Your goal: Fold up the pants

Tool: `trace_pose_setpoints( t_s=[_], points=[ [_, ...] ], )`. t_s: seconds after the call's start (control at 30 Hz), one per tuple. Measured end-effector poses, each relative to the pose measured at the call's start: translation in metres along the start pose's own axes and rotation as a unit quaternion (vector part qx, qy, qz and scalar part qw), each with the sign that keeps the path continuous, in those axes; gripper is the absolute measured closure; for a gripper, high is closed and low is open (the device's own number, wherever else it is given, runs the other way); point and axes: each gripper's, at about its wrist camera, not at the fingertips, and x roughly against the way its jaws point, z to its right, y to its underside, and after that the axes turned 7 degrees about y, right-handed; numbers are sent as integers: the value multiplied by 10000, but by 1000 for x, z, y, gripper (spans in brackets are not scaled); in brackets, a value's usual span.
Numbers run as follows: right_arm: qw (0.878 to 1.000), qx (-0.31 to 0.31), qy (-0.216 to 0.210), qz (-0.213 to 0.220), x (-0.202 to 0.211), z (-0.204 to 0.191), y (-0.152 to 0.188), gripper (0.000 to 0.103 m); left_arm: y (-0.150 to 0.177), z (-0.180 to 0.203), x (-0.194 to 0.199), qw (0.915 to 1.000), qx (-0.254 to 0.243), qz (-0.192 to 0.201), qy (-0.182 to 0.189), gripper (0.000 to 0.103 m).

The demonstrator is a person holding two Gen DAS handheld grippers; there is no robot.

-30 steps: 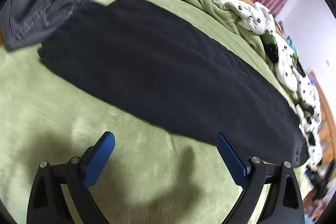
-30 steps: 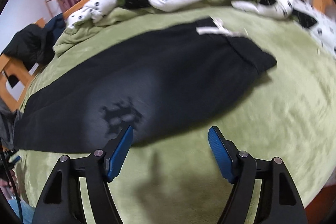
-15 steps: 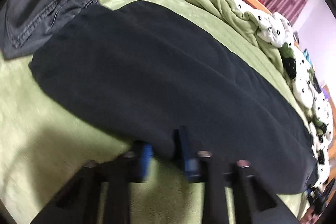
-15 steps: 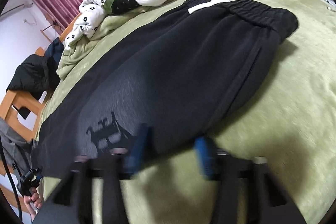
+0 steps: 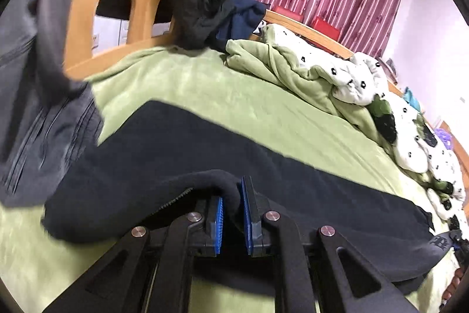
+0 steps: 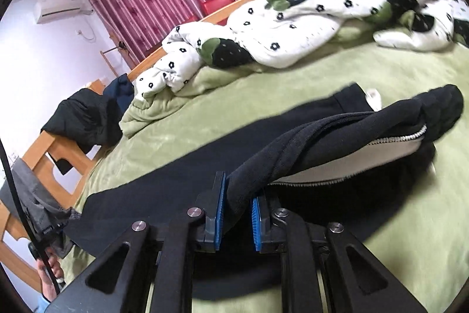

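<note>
Left wrist view: my left gripper has its blue pads pinched on the near edge of the black fleece pants, lifting a fold off the green plush bedspread.

On the right wrist view, my right gripper clamps the same near edge, raised so the pale lining shows; the rest of the pants lies flat across the bed, beside a white flower-print quilt.

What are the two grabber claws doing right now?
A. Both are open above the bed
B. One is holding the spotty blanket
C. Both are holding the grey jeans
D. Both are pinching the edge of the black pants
D: the left gripper and the right gripper each have a lifted fold of the black pants squeezed between their blue pads.
</note>
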Motion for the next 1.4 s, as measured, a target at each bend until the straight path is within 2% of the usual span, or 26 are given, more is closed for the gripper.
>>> trace_pose_setpoints(
  t_s=[0.17,0.27,0.37,0.4,0.47,0.5,0.57,0.63,0.7,0.73,0.87,0.93,1.03,1.07,1.13,1.3,1.4],
  points=[
    [9997,135,214,5,-42,-8,-15,87,-19,20,-54,9986,-402,-6,-351,92],
    [9984,79,526,-201,-84,-9,-22,87,-17,30,-86,9959,-639,-70,-639,92],
    [9953,-29,831,-505,-123,-7,-22,88,-13,31,-112,9944,-634,-203,-816,92],
    [9939,0,957,-541,-130,-8,-22,87,-11,31,-119,9941,-611,-263,-859,92],
    [9901,201,1247,-616,-141,-13,-21,78,-9,31,-127,9932,-623,-412,-892,88],
    [9888,304,1296,-670,-141,-17,-20,70,-7,31,-128,9929,-644,-524,-854,84],
    [9883,416,1301,-683,-132,-21,-14,63,-5,31,-125,9924,-618,-803,-692,53],
    [9882,519,1289,-639,-111,-25,-6,58,3,32,-107,9939,-538,-860,-431,43],
    [9894,540,1220,-581,-87,-25,5,45,14,31,-83,9950,-457,-851,-251,38],
    [9899,530,1200,-542,-75,-24,12,44,21,28,-71,9951,-407,-888,-171,34],
    [9912,380,1143,-546,-24,-2,47,39,56,6,-27,9933,-43,-1134,228,32],
    [9912,249,1170,-575,-7,14,66,37,83,-12,-7,9905,353,-1209,555,32],
    [9909,-66,1139,-708,3,41,89,36,113,-28,-1,9835,755,-1360,924,32],
    [9906,-197,1121,-758,2,48,92,36,117,-31,-1,9838,779,-1296,966,32],
    [9897,-599,967,-866,-1,65,99,36,114,-32,-3,9830,915,-1243,999,32],
    [9902,-1098,545,-674,-11,78,88,33,94,-38,-32,9741,1472,-1243,1182,34],
    [9884,-1255,520,-675,-31,84,74,34,87,-41,-46,9705,1756,-1160,1173,36]
  ],
)
